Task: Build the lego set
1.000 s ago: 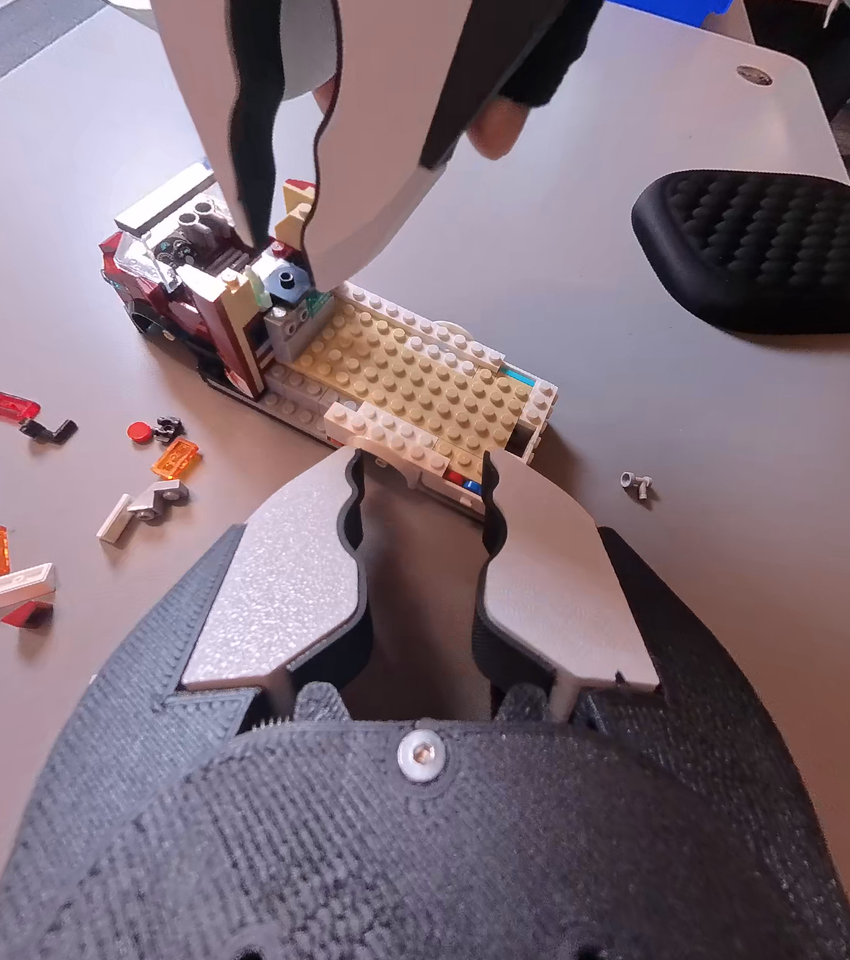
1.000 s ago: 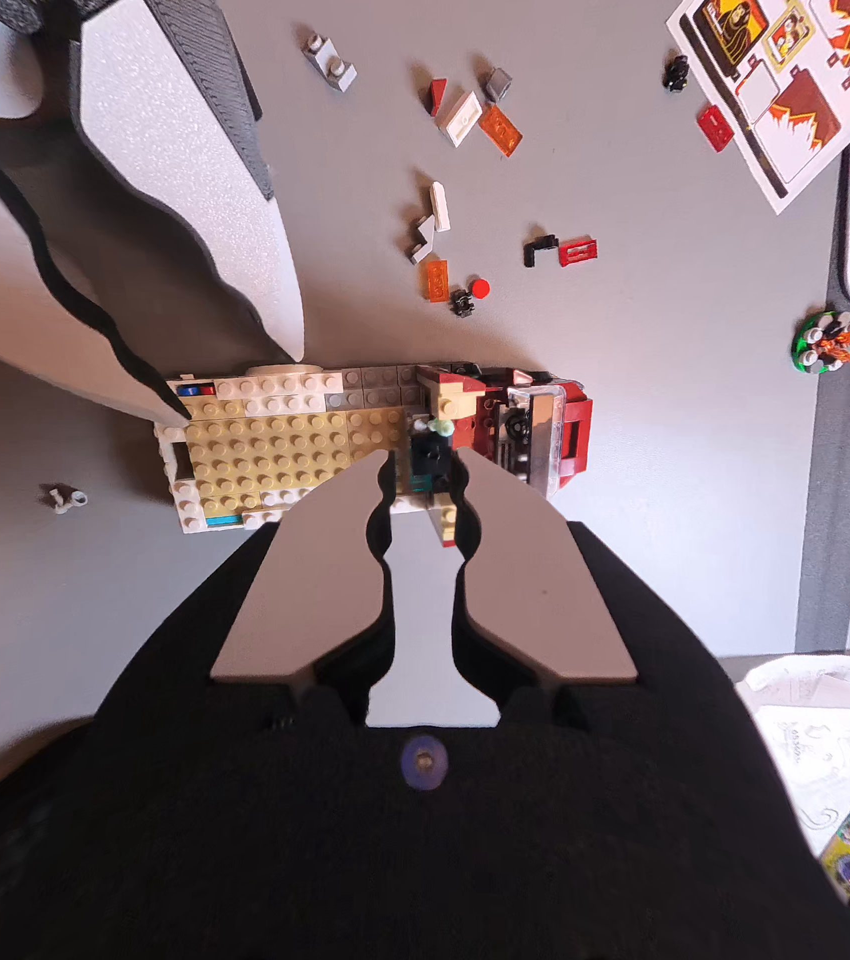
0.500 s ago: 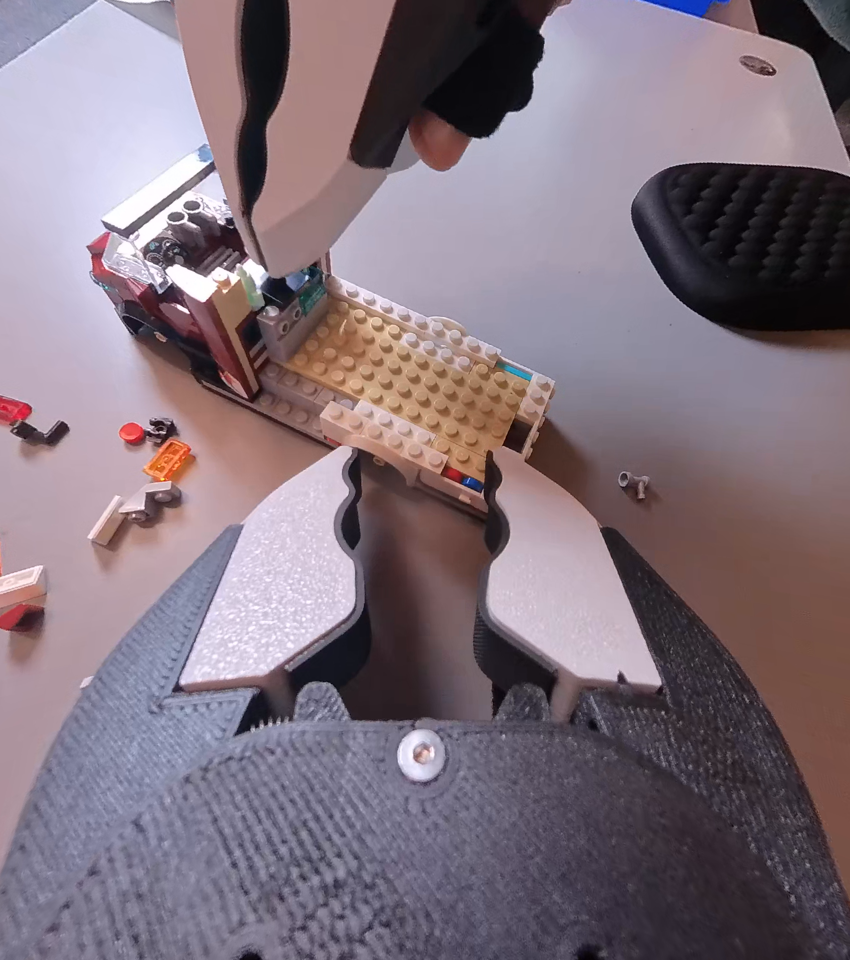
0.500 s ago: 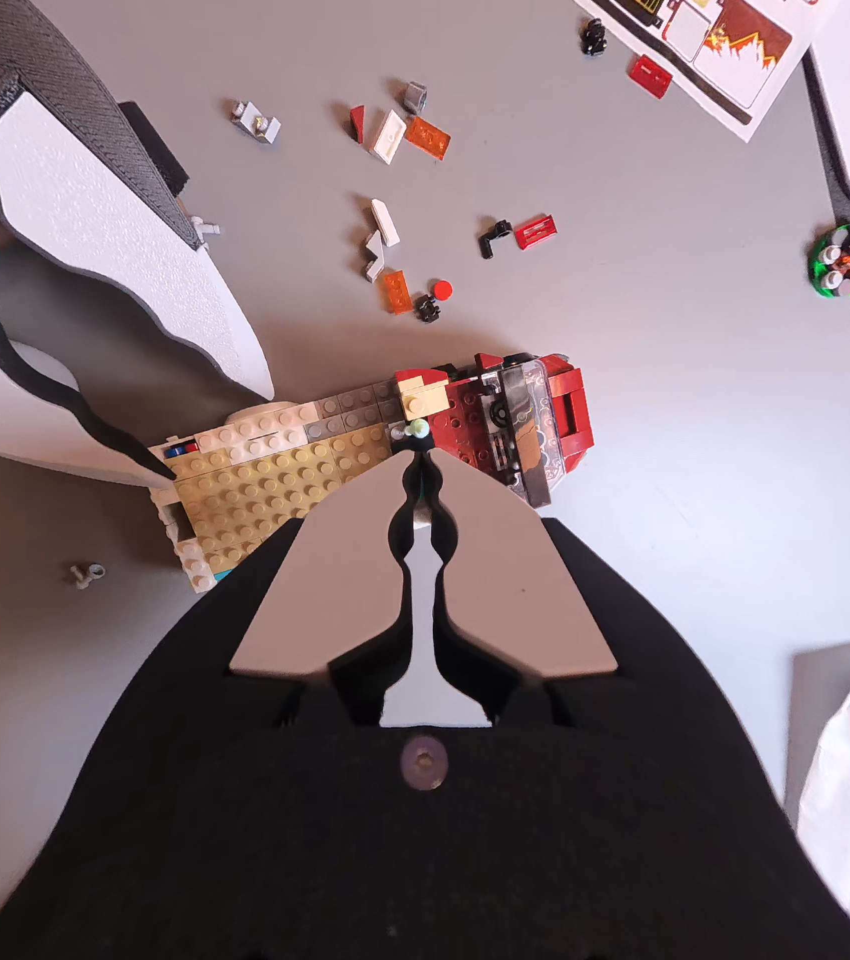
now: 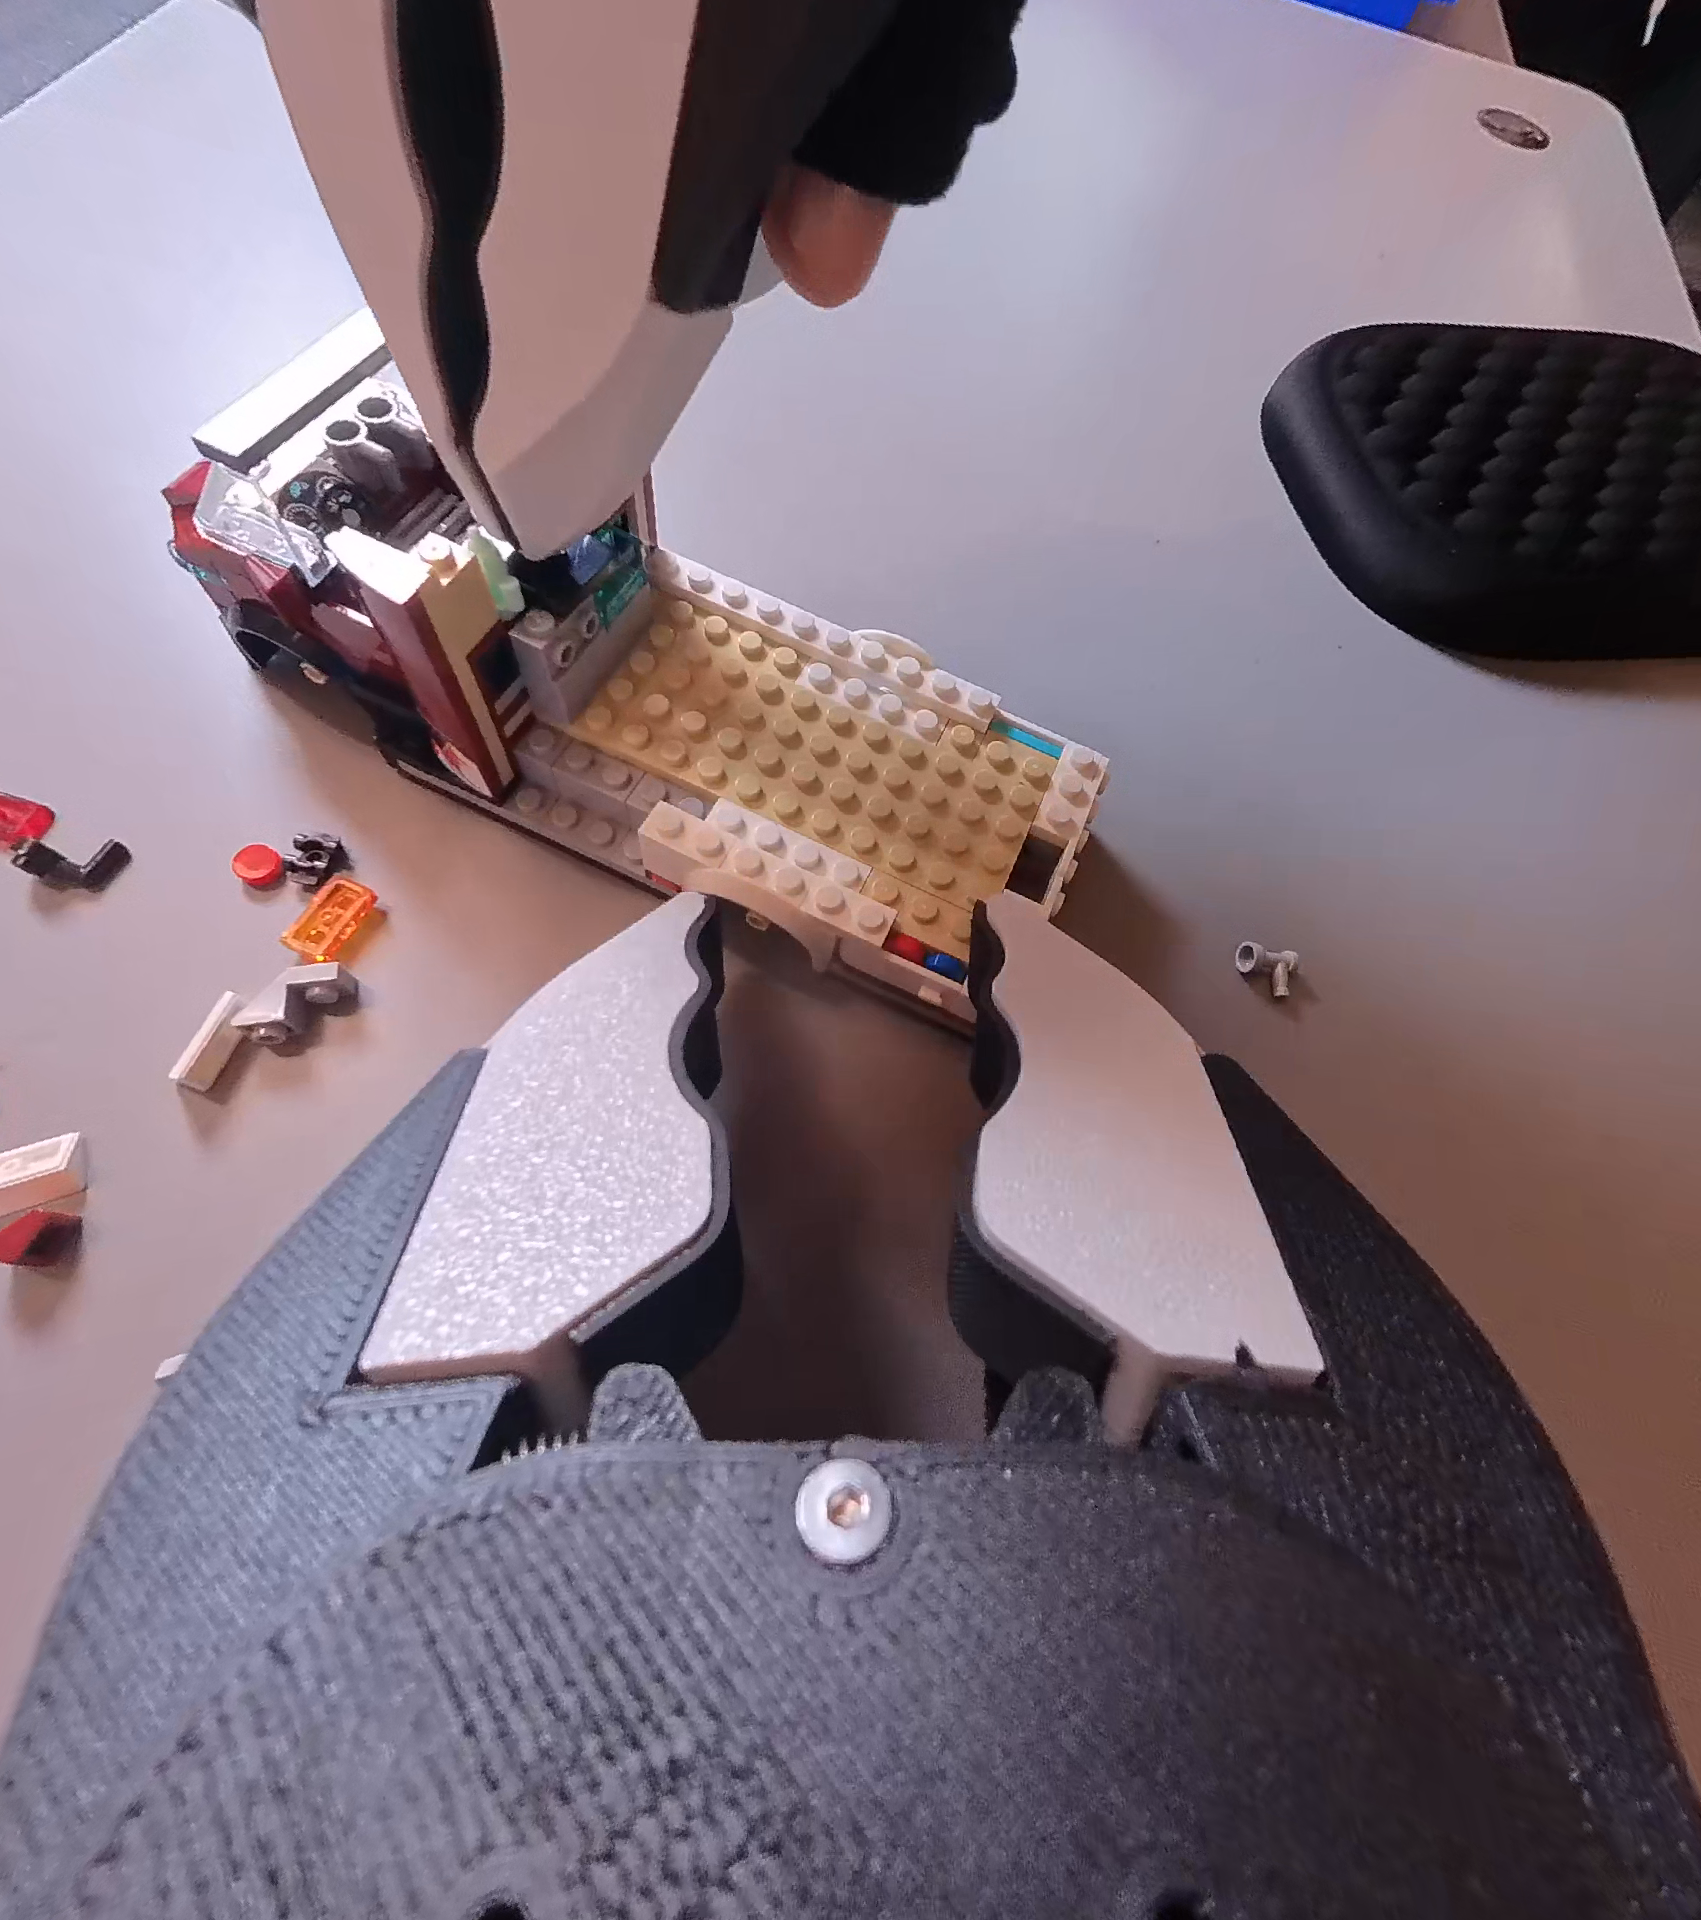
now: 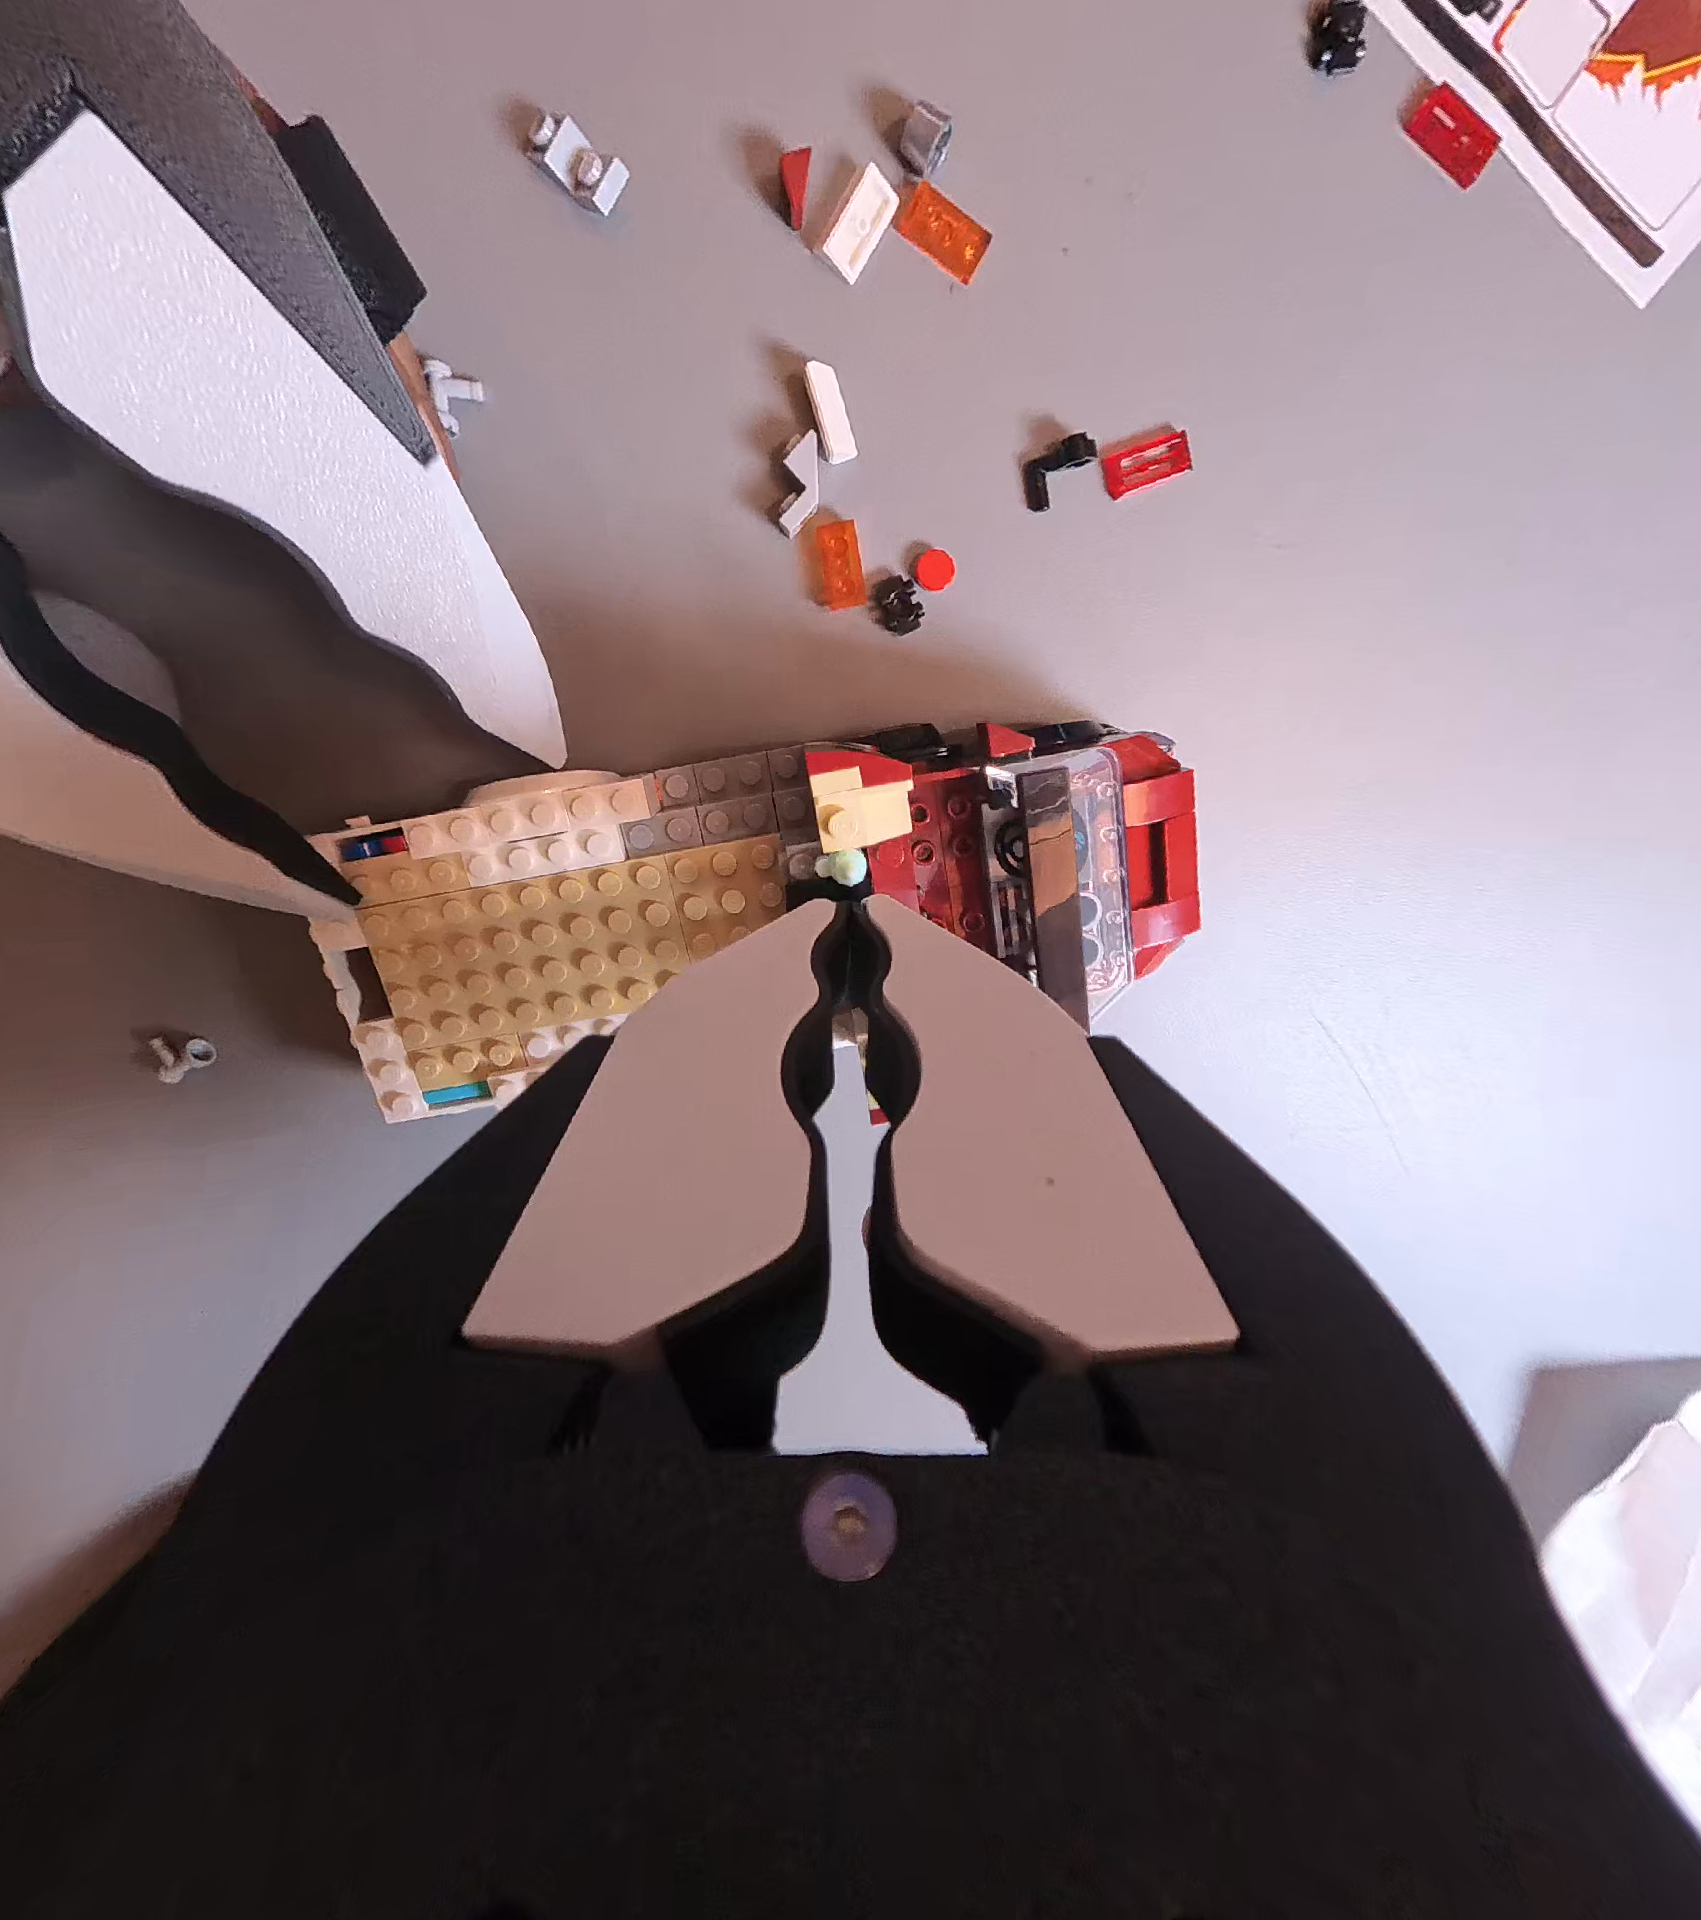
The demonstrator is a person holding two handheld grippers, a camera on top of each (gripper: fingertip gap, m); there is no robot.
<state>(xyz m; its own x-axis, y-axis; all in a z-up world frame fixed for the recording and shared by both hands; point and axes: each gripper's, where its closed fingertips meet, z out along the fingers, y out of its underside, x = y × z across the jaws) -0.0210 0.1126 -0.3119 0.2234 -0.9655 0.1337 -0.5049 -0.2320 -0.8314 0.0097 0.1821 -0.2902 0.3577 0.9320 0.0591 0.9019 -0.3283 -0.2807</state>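
right claw [image 6: 851,906] pressed nearly together, tips down on a dark piece behind the lego truck [image 5: 617,717] cab | left claw [image 5: 841,920] spread, straddling truck's rear edge | loose bricks [image 5: 326,914] left of it on table [image 5: 1241,623]

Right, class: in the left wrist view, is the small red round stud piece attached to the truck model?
No: the small red round stud piece lies loose on the table, apart from the truck model.

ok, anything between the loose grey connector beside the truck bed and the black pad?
Nothing: bare table between the grey connector and the black pad, left wrist view only.
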